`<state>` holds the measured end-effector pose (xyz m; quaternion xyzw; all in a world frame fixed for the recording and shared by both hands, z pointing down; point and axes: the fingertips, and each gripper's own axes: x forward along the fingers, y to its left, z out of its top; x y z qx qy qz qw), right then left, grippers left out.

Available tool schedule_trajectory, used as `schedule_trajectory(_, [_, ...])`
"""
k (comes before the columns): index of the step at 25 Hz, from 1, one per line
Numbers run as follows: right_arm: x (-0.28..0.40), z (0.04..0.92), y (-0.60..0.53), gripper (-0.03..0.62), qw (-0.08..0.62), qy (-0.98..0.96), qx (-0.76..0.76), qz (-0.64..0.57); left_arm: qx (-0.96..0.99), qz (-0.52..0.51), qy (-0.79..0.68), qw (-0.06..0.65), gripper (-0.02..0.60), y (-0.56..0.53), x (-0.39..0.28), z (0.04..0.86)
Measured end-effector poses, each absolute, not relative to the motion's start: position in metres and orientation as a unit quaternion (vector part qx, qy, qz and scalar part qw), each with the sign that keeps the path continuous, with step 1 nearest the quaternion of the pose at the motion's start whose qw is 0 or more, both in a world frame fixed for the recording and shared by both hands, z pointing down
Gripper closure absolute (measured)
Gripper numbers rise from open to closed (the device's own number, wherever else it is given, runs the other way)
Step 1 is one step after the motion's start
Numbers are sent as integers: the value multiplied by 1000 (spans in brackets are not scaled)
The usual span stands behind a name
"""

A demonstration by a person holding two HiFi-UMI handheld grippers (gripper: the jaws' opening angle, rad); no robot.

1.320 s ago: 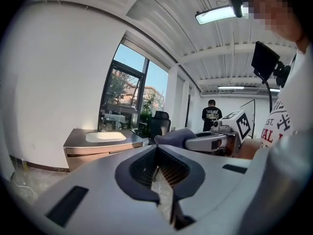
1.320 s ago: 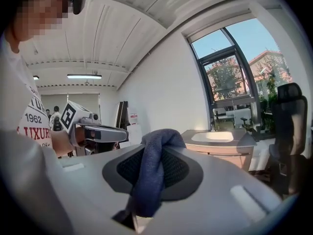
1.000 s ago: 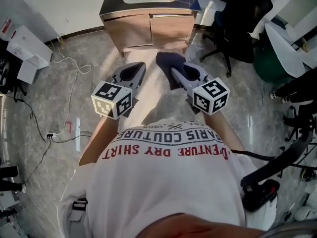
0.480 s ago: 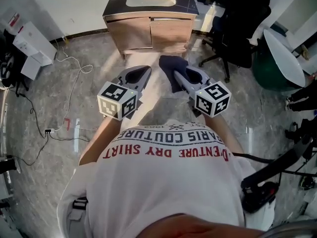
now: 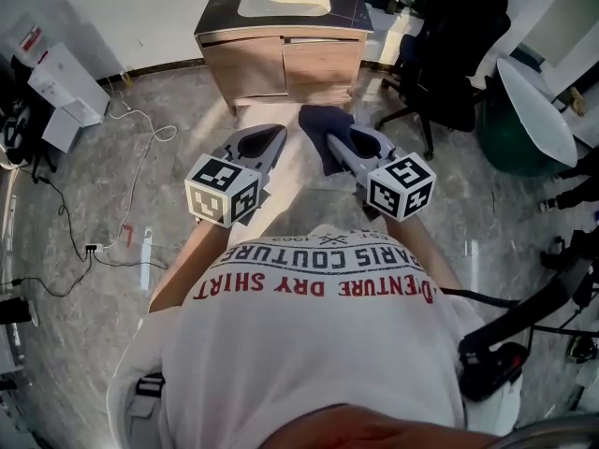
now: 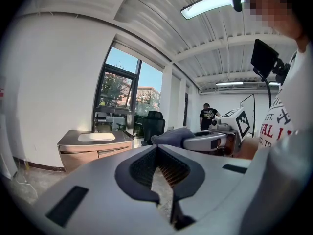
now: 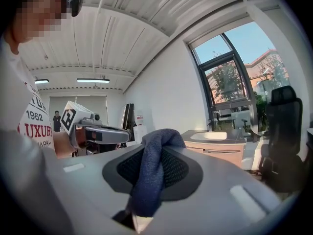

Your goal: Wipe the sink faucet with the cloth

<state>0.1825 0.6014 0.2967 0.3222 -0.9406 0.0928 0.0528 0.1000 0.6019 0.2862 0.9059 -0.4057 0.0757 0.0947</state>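
Observation:
A wooden sink cabinet [image 5: 281, 54] with a white basin [image 5: 284, 2] stands against the far wall, some way ahead of me; the faucet is too small to make out. My right gripper [image 5: 321, 138] is shut on a dark blue cloth [image 5: 323, 129], which drapes over its tips and hangs down in the right gripper view, cloth [image 7: 151, 175]. My left gripper [image 5: 270, 138] is held beside it at the same height, shut with nothing in it, seen in its own view as left gripper [image 6: 157, 147]. Both point toward the basin [image 6: 96, 137].
A black office chair [image 5: 449, 64] stands right of the cabinet, with a white tabletop [image 5: 538, 101] beyond it. White boxes [image 5: 61, 87] and floor cables [image 5: 131, 157] lie to the left. Another person [image 6: 208, 116] stands far off.
The cabinet has shifted slightly lower and nearer in the head view. Both grippers keep their pose, and the cloth stays clamped in the right one.

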Motion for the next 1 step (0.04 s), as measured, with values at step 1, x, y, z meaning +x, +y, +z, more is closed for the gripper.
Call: schedule_trajectory(1, [183, 296, 601, 523, 52, -941, 322, 93, 906, 76, -405, 94, 580, 602, 101, 285])
